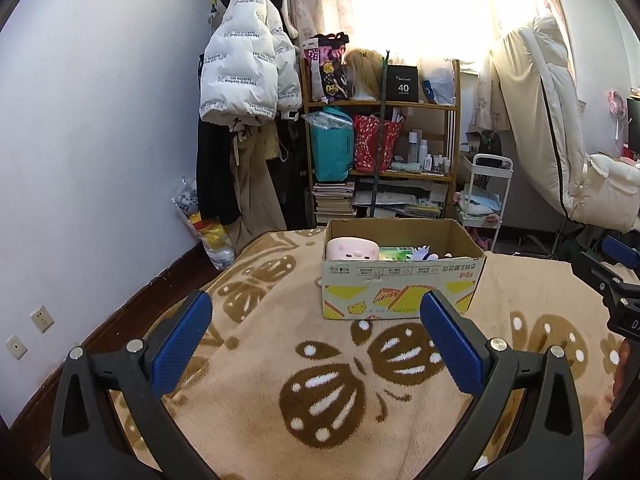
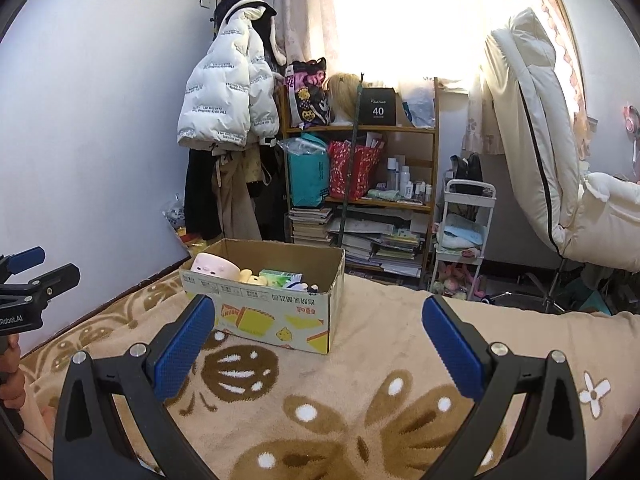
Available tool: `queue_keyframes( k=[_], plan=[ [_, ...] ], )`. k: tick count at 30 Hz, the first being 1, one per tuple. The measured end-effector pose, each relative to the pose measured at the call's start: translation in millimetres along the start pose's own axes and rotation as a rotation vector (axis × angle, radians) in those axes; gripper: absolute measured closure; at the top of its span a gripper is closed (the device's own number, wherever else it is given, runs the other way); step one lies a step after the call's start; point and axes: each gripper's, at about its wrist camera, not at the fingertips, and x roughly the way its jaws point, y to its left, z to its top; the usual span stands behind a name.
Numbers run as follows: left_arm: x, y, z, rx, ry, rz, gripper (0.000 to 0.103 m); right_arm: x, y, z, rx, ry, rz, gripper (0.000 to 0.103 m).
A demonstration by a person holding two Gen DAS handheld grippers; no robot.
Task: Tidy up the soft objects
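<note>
Soft toys are sitting inside the cardboard box (image 1: 400, 276) on the butterfly-print blanket (image 1: 320, 400): a pink plush (image 1: 352, 249) at its left end, green and purple pieces beside it. The box's long axis is running left-right, dead ahead of the left gripper (image 1: 316, 344), ahead-left of the right gripper (image 2: 318, 350); left judged nearer. Both grippers are hovering wide open, holding nothing, blue ribbed pads apart. Box: stiff corrugated; blanket: fleecy.
</note>
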Motion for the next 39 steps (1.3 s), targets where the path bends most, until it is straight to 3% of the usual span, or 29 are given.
queue_keyframes(
  k=[39],
  plan=[
    [4.2,0.5,-1.7,-0.005,0.023,0.002,0.001,-0.3,0.3,-3.0,0.031,-0.007,-0.017,0.000]
  ],
)
